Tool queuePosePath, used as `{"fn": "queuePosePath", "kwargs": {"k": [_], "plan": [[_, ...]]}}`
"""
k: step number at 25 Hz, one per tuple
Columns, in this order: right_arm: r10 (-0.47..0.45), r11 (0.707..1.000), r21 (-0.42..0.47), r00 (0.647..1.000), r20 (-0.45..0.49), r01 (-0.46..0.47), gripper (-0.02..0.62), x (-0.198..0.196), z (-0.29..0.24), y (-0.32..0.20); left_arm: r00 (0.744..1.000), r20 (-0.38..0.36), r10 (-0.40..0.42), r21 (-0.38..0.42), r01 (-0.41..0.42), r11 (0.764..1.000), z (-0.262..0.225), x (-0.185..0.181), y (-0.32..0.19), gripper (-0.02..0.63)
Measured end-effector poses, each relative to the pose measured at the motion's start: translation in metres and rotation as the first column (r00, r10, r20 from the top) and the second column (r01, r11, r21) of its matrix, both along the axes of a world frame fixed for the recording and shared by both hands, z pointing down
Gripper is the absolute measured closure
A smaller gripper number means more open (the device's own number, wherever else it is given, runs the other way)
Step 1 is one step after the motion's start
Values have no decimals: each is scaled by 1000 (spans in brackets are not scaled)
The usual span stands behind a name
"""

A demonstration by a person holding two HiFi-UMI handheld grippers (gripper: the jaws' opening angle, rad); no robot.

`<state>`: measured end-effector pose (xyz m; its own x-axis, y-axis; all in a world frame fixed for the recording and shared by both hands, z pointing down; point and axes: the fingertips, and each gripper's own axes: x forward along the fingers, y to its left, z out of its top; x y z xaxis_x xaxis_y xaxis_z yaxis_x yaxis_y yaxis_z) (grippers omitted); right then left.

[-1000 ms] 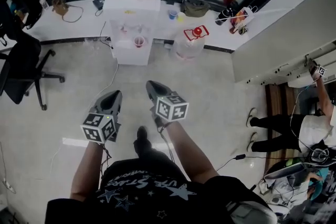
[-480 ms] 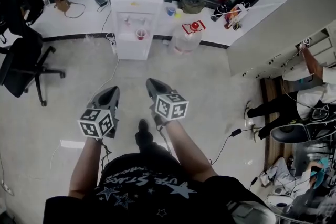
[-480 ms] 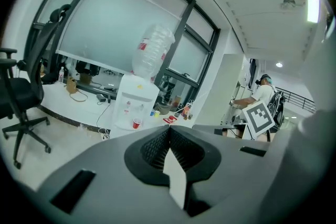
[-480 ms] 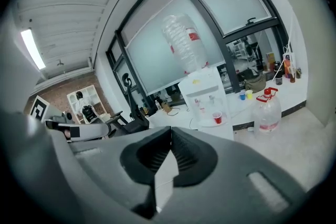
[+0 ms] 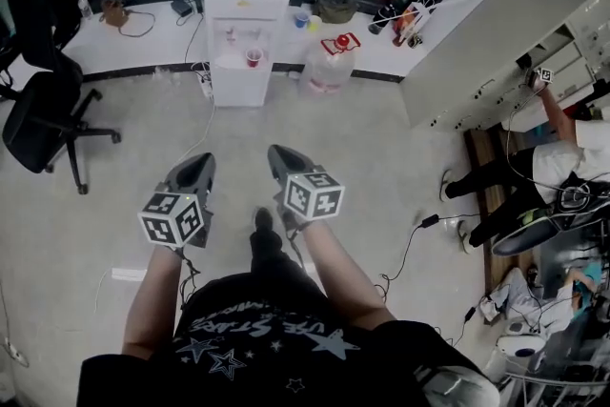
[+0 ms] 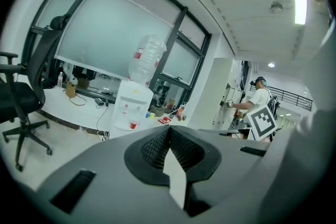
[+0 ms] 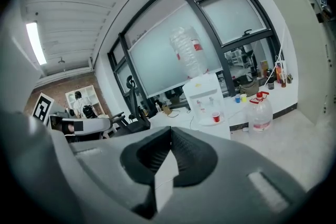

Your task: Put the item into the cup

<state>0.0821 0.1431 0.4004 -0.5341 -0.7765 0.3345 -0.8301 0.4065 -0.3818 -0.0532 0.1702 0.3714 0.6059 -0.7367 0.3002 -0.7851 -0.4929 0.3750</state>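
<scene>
Going by the head view, the left gripper (image 5: 198, 169) and right gripper (image 5: 279, 159) are carried low and side by side over the floor (image 5: 381, 167), probably just for walking: both sets of jaws are pressed together with nothing between them. A red cup (image 5: 253, 58) is seen in the water dispenser (image 5: 243, 33) niche, well ahead; what should go in it can't be picked out. Open floor is edged by an office chair (image 5: 38, 124) on the left and a water jug (image 5: 331, 64) beside the dispenser
</scene>
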Motion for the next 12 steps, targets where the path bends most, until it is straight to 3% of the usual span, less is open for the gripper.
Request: {"fn": "queuePosePath", "kwargs": {"k": [12], "plan": [[38, 999, 27, 999, -15, -38, 594, 1, -34, 100, 999, 0, 47, 24, -47, 999, -31, -3, 94, 600]]}}
